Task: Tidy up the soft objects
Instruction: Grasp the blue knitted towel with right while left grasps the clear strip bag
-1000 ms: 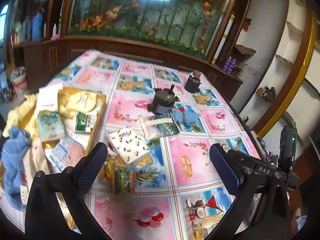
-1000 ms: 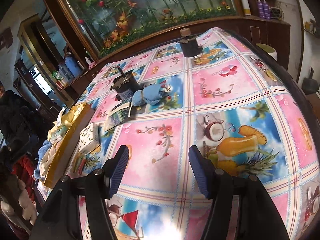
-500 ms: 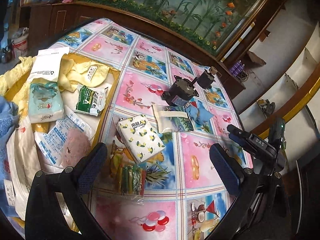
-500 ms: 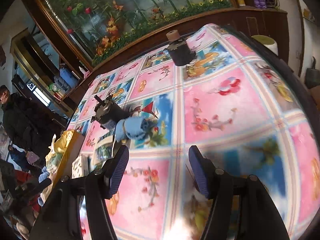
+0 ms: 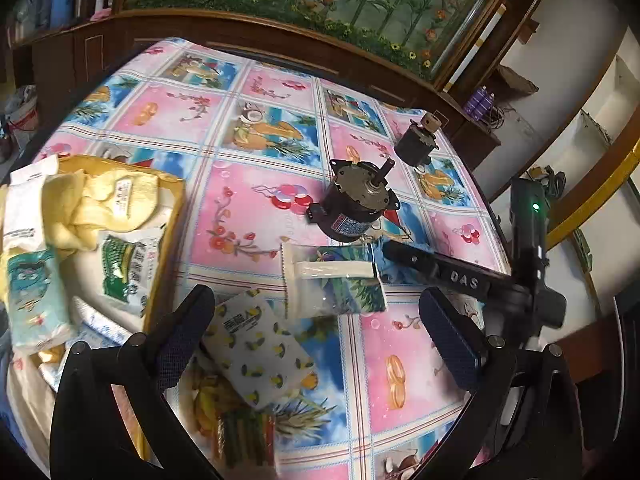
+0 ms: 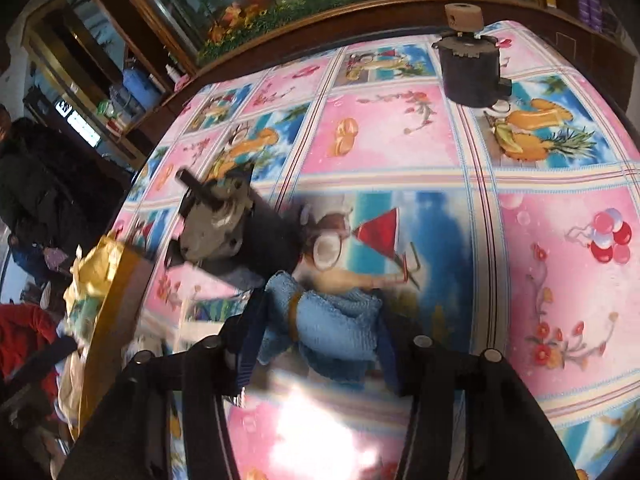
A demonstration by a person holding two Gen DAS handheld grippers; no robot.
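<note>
My right gripper (image 6: 316, 340) has its fingers on both sides of a rolled blue towel (image 6: 336, 328) lying on the tablecloth; the jaws stand close around it, and I cannot tell if they grip it. In the left wrist view the right gripper (image 5: 404, 254) reaches over the towel beside a clear flat packet (image 5: 332, 284). My left gripper (image 5: 316, 336) is open and empty above a white tissue pack with yellow dots (image 5: 260, 356). A yellow box (image 5: 168, 248) at the left holds tissue packs and yellow cloth (image 5: 100, 204).
A dark motor (image 5: 356, 204) lies just behind the towel, also in the right wrist view (image 6: 224, 228). A second motor (image 5: 416, 144) stands farther back (image 6: 472, 68). A striped packet (image 5: 244, 436) lies near the front edge. A wooden cabinet borders the table's far side.
My right gripper has moved forward and down to the blue towel and its fingers have narrowed around it. My left gripper has shifted forward over the dotted tissue pack.
</note>
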